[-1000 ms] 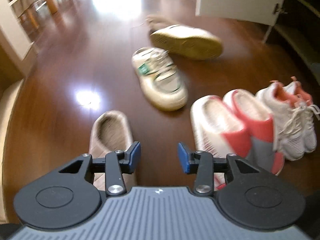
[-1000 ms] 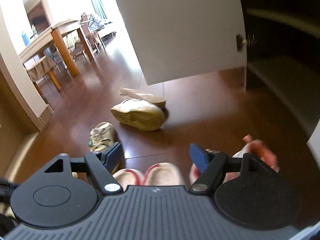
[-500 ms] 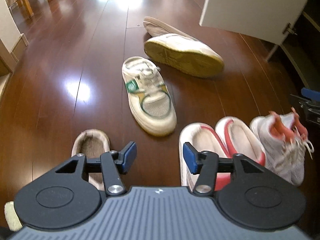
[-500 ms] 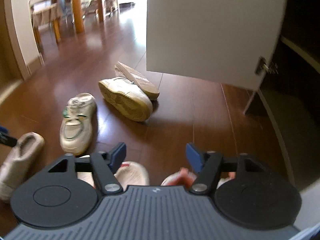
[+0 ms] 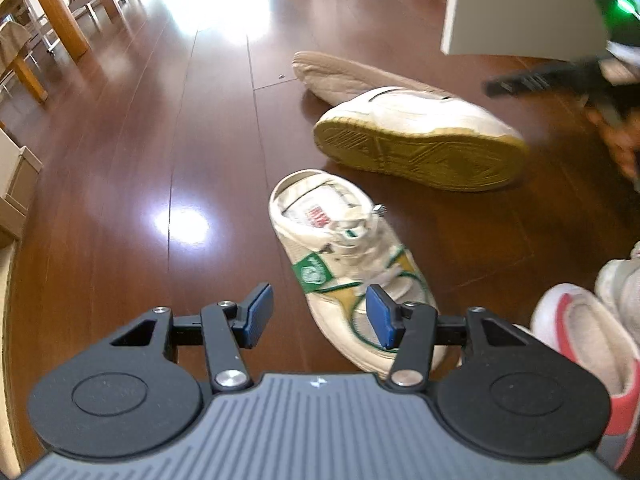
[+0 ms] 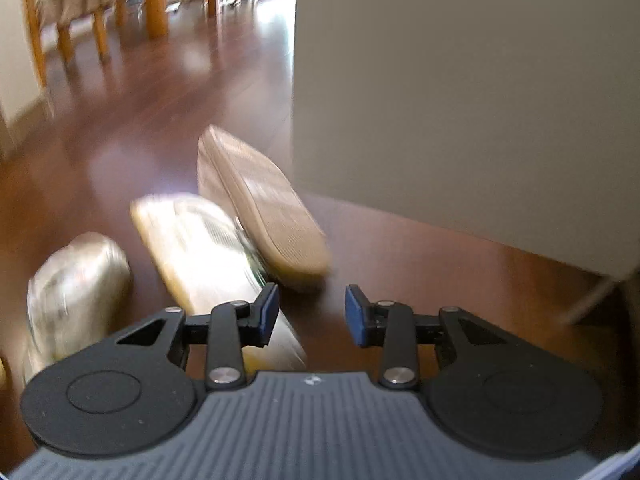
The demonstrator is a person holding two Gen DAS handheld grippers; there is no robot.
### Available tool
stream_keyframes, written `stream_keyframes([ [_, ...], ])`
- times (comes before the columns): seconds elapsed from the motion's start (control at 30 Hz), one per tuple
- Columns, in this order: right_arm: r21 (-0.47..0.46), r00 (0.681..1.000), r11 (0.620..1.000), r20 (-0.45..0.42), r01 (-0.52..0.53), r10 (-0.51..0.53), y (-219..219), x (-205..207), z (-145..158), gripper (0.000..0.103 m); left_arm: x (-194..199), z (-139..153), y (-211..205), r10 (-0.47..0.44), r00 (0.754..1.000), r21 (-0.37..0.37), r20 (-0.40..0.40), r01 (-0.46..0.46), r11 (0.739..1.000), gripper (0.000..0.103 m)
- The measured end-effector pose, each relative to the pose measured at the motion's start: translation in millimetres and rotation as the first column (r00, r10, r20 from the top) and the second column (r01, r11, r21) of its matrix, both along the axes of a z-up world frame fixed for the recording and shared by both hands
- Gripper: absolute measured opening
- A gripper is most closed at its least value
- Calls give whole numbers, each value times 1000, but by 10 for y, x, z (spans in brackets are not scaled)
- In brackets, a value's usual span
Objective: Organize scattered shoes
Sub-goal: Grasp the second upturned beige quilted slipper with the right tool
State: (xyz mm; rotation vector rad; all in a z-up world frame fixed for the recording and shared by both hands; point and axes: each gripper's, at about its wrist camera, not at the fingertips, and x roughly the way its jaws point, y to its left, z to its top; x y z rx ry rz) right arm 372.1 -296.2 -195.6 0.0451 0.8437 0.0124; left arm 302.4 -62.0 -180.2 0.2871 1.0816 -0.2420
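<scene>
A white sneaker with green trim point(image 5: 344, 264) stands upright on the wood floor, its toe between the fingers of my open left gripper point(image 5: 319, 318), whose pads do not press on it. Beyond it a white sneaker with a yellow sole point(image 5: 416, 144) lies on its side against a beige slipper point(image 5: 340, 74). My right gripper point(image 6: 312, 314) hovers just in front of that tipped sneaker point(image 6: 204, 252) and the beige slipper point(image 6: 264, 208). Its jaws are closing with nothing between them. The right gripper also shows blurred at the top right point(image 5: 560, 80) of the left wrist view.
A white cabinet door point(image 6: 460, 100) hangs open at the right, close behind the slipper. Pink-and-white slippers point(image 5: 580, 340) sit at the lower right. A wooden table's legs point(image 5: 60, 12) and chairs stand far left. A hand point(image 5: 616, 140) holds the right gripper.
My left gripper moved forward over the green-trimmed sneaker, and the furry slipper at its left dropped out of view. My right gripper swept forward and down toward the tipped sneaker, its jaws narrowing.
</scene>
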Motion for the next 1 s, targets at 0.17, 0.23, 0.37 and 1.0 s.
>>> stream_keyframes([
  [0.17,22,998,998,-20,56,-55,222,241,-279,24,73,-191,203,43,998,-12,-35,-44,999,56],
  [0.23,30,1000,999,-10,11,-11,320,125,-261,17,99,-227,250,55,998,-18,-39,-56,998,56],
  [0.37,84,990,987,-19,-138,140,563,-248,-129,17,223,-182,301,80,997,-43,10,-79,996,56],
  [1.0,-771,862,469,-200,-432,466,778,75,-1277,31,707,-313,91,78,997,-129,-8,-78,989,56],
])
